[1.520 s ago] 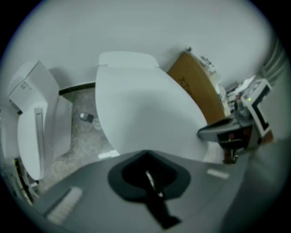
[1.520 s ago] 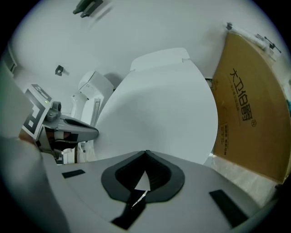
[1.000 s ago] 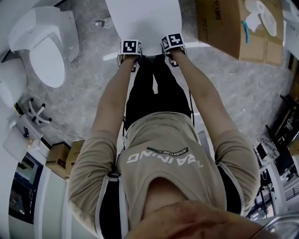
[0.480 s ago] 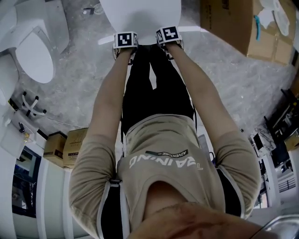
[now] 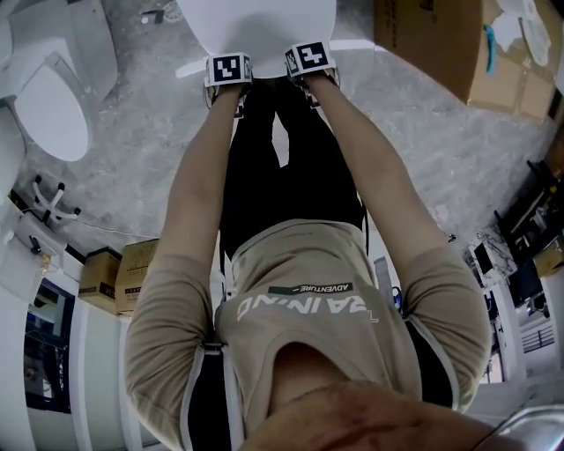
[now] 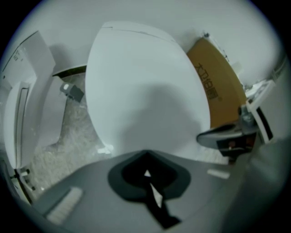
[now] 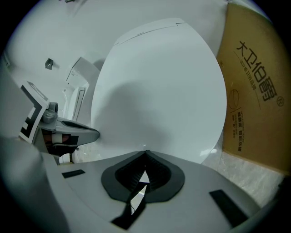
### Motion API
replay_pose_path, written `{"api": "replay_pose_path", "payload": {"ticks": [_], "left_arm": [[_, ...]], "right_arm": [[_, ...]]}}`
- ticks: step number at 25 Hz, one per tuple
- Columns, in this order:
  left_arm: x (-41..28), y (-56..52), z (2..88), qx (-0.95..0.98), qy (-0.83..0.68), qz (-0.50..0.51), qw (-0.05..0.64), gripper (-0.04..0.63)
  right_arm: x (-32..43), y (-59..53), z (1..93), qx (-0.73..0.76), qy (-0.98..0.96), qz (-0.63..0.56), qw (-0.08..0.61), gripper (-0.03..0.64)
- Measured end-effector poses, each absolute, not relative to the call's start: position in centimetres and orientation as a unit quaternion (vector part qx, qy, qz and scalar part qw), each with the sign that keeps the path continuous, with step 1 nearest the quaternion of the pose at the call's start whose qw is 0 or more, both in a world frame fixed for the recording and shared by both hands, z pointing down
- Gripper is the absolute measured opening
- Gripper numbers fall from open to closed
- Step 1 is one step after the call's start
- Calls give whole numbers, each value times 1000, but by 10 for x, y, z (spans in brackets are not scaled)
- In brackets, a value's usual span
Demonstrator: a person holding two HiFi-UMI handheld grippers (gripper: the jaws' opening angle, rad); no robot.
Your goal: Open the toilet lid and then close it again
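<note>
Toilet lid (image 5: 264,22): white, oval, at the top centre of the head view. It lies broad side up and low, directly in front of both grippers.

Left gripper (image 6: 145,157): jaws drawn together, tips meeting, nothing between them. The tips sit at the lid's near edge; contact cannot be confirmed.

Right gripper (image 7: 145,154): jaws likewise closed tip to tip and empty, at the same near edge, just beside the left gripper.

Person: both arms stretched forward, beige top with lettering, dark trousers.

Second toilet (image 5: 44,97): white, lid closed, on the floor well to the left.

Large cardboard box (image 5: 441,44): brown with printed characters, standing just right of the lid.

Small cardboard boxes (image 5: 119,275): two, side by side at lower left.

Floor (image 5: 141,167): grey, speckled.
</note>
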State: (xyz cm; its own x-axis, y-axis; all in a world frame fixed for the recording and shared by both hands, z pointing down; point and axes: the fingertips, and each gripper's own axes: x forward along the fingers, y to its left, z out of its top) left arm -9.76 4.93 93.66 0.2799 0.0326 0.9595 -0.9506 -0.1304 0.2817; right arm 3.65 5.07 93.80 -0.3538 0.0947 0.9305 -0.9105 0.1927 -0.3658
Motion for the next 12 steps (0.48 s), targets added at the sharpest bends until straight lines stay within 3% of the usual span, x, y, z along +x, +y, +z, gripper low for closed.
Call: {"api": "replay_pose_path", "payload": {"ticks": [12], "left_arm": [[-90,45,868,615,-376,461,517,3]], "right_arm": [[45,74,877,315,-626,541,466,11]]}}
